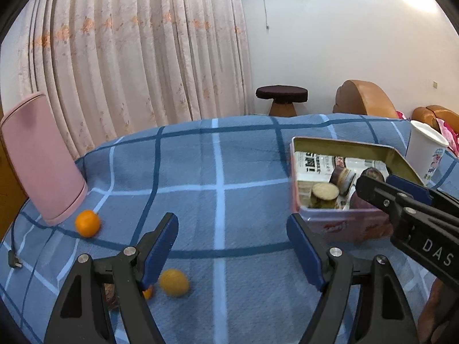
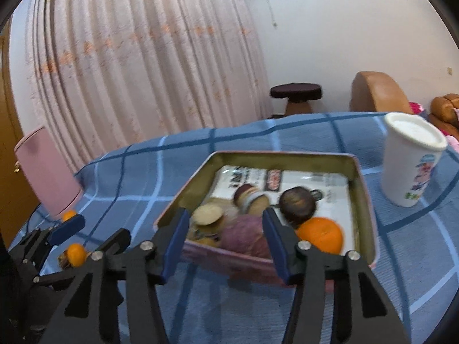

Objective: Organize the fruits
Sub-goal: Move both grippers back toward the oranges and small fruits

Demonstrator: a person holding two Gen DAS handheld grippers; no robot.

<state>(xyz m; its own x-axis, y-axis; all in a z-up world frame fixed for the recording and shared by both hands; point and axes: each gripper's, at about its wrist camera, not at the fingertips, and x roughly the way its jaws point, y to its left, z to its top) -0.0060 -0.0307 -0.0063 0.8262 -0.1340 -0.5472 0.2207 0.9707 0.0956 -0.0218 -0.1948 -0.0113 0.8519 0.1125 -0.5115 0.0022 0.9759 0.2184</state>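
"DAS" on right tool [image 1: 373, 192]

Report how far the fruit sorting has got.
Done: one large orange lies in the tin, beside other items. In hand: nothing; the right gripper hangs open at the tin's near wall, and the left gripper is open and empty. Left: three small oranges on the blue cloth, at and.

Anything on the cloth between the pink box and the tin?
Nothing. In the left wrist view the checked blue cloth lies bare between the pink box and the tin; the oranges sit nearer the camera.
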